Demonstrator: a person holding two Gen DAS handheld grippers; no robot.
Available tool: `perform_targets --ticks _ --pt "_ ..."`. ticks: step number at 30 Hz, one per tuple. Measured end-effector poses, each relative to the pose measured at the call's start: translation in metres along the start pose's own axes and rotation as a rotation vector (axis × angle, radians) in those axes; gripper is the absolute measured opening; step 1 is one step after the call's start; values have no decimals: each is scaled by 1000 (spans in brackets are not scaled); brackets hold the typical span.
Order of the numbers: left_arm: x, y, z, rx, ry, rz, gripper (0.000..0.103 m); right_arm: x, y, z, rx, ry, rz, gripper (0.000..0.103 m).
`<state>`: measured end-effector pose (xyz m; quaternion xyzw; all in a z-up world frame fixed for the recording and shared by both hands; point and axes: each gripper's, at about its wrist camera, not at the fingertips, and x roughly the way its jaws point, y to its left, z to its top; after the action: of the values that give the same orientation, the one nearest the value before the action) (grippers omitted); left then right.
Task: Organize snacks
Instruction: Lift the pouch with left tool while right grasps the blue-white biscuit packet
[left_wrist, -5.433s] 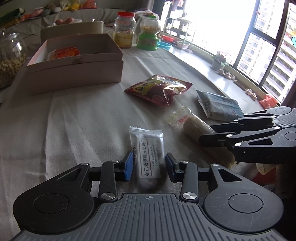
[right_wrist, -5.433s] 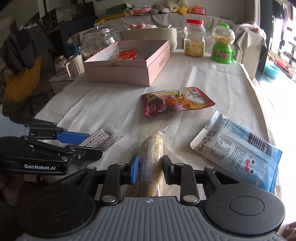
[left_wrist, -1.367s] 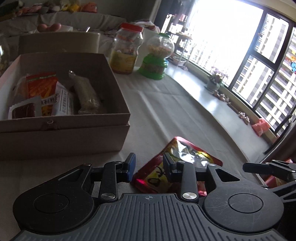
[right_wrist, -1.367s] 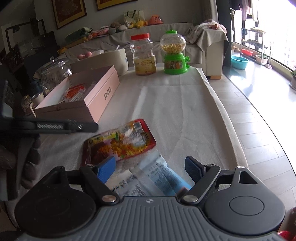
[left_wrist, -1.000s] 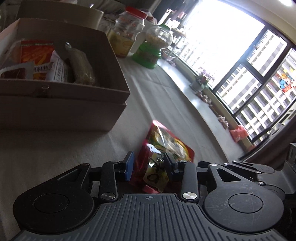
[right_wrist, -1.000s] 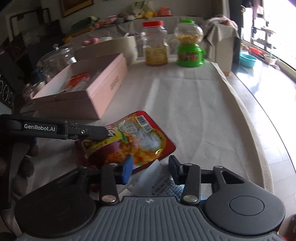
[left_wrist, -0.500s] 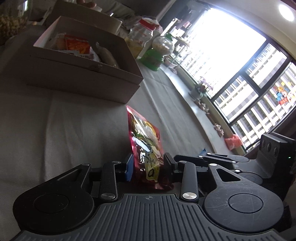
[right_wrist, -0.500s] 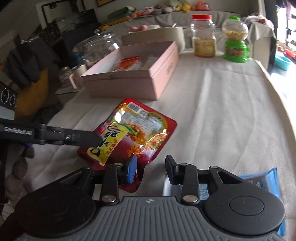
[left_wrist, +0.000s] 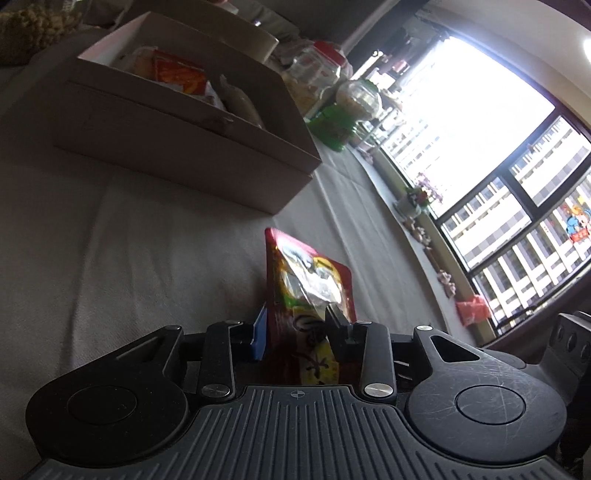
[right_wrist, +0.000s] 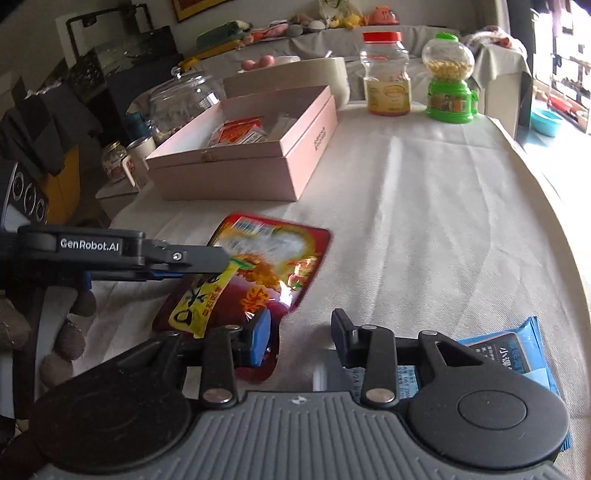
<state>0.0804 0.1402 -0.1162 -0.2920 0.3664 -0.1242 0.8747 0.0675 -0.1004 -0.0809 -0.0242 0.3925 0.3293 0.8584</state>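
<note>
Snack pouch (right_wrist: 258, 273) is glossy red with a yellow label strip, crinkly foil, pictures of food and a barcode near its far end. It's clamped at its near end in the left gripper (left_wrist: 295, 332) jaws, standing on edge in the left wrist view and lifted just off the table (right_wrist: 424, 221). Right gripper (right_wrist: 300, 338) sits just beside the pouch with its jaws released, nothing between them. Blue packet (right_wrist: 509, 354) lies next to the pouch under that gripper. Pink box (right_wrist: 258, 162) with snacks inside sits farther back from the pouch.
</note>
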Motion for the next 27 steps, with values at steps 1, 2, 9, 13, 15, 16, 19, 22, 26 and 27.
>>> perform_targets --ticks 1,2,9,13,15,16,19,22,26,27 --pt "-1 -5 0 6 11 -6 38 0 1 -1 -5 -2 -2 37" --pt "-5 -11 0 20 4 -7 38 -1 1 -1 -8 -3 -5 37" --pt "-20 -61 -4 161 -22 -43 39 -12 -5 -4 6 -21 9 36" --pt "0 -73 -10 197 1 23 38 -17 -12 -11 26 -22 29 36" --pt "15 -71 -12 193 40 52 34 -19 -13 -15 24 -24 28 36" --pt "21 -69 -15 192 57 61 32 -20 -12 -17 20 -25 27 36" --pt "32 -66 -21 186 83 68 28 -22 -13 -20 13 -29 30 36" --pt "29 -67 -22 163 96 55 26 -22 -13 -22 12 -32 27 36" --pt "22 -74 -27 189 98 89 26 -29 -11 -21 -2 -44 -8 39" --pt "20 -75 -28 197 95 97 26 -32 -11 -20 -8 -49 -29 50"
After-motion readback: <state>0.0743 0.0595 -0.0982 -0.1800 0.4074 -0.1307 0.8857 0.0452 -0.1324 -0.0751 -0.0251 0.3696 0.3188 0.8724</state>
